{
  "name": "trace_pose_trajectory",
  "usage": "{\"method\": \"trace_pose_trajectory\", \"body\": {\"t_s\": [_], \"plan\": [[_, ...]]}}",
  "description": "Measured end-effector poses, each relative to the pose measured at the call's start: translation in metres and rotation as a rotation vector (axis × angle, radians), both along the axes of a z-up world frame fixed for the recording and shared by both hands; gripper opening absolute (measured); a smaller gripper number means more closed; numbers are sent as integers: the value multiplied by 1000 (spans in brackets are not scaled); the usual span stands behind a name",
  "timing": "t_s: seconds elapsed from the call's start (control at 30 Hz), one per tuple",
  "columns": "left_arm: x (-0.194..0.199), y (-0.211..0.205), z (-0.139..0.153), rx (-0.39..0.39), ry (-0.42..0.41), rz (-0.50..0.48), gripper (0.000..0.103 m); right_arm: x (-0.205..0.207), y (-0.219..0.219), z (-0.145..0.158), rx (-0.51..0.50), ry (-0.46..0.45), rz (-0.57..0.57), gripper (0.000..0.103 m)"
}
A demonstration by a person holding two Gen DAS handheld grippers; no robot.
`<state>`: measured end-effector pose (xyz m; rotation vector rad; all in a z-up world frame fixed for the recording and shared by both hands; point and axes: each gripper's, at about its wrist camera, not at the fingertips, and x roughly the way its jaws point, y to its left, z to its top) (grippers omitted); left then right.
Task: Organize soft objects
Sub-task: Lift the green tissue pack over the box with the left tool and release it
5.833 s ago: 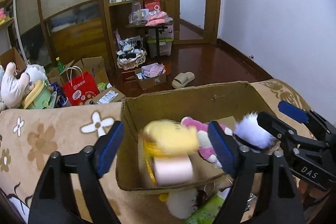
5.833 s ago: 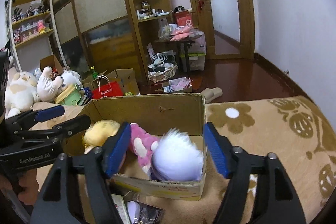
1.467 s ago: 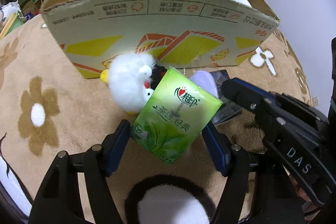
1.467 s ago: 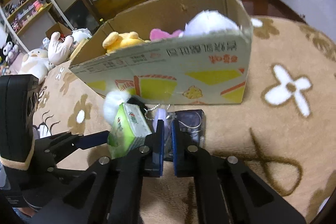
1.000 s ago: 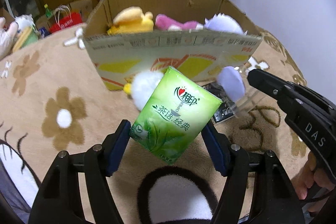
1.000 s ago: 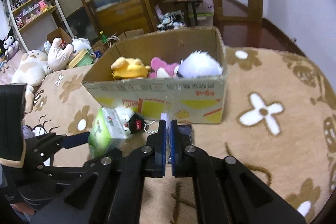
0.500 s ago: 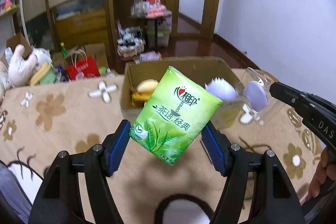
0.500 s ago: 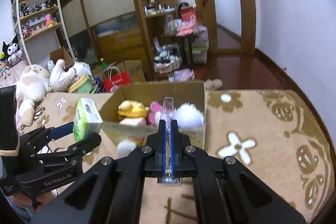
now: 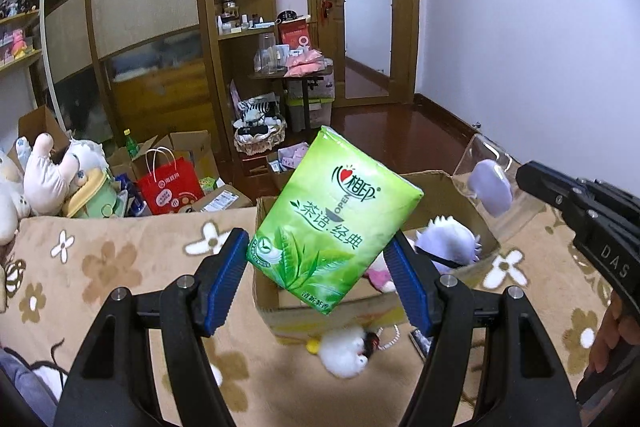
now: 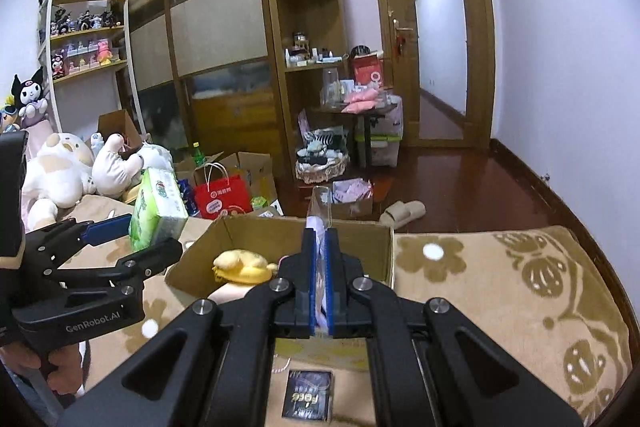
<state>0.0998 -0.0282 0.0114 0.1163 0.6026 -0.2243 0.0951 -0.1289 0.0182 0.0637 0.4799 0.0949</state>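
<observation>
Because the green plastic-wrapped tissue pack (image 9: 334, 221) at frame centre looks light, squashy and slick, the left tongs (image 9: 320, 279) pinch its lower corners, while the right tongs (image 10: 319, 281) are clamped tight on a clear plastic packet with a lilac pad (image 9: 490, 189).

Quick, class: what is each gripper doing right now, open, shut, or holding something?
Left gripper: shut on the green tissue pack.
Right gripper: shut on a clear packet with a pale purple item inside.

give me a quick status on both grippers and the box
Left gripper shut on green tissue pack, above cardboard box. Right gripper shut on clear pouch, over box. Nothing blocking the opening.
</observation>
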Motion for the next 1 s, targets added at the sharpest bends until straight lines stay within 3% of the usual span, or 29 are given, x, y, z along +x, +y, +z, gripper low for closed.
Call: {"method": "trace_pose_trajectory", "body": {"t_s": [0.27,0.6,1.0], "plan": [[22,-11,-9,37,-6,-6,68,20,-1,-10,23,-9,9,4],[44,-7,-29,24,40,1,69,41,-1,-45,34,77,20,5],[58,-9,-51,48,103,11,69,51,12,-65,-7,126,39,5]]}}
